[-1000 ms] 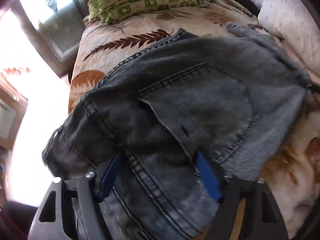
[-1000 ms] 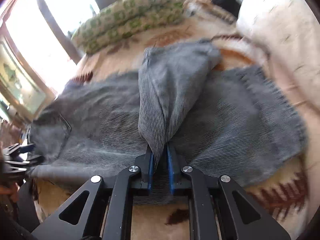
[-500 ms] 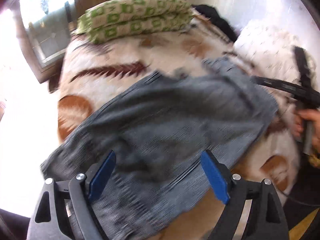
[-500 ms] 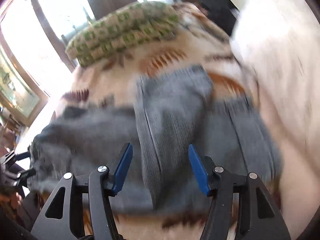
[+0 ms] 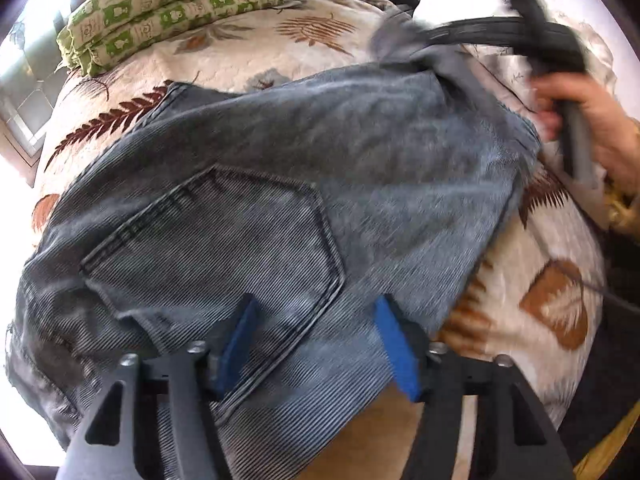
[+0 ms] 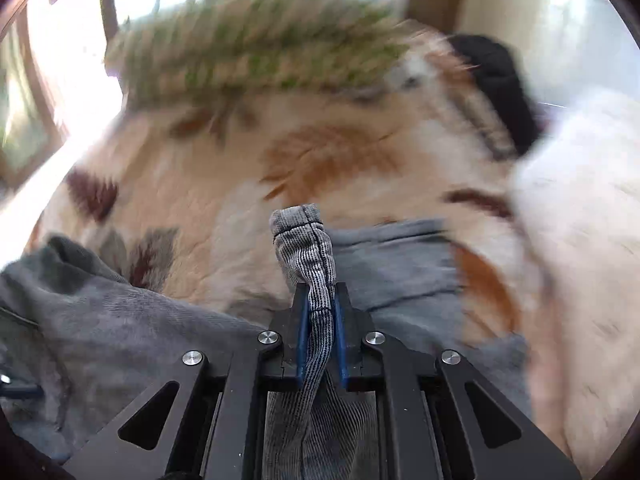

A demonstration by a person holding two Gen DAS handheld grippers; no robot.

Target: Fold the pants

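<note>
Pants (image 5: 280, 184) cover quilt (image 5: 248, 52); right claw (image 6: 319, 312) clamps hem, left claw (image 5: 316, 344) closing, seemingly ungripped.

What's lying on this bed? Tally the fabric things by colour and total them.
Grey pants: 1
Green checked folded blanket: 1
Black garment: 1
White patterned pillow: 1
Total: 4

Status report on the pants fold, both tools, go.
Right tool shut on hem of the jeans. Left tool closing over the back pocket, pads not yet pressing. Jeans on the quilt; nothing in the way.
</note>
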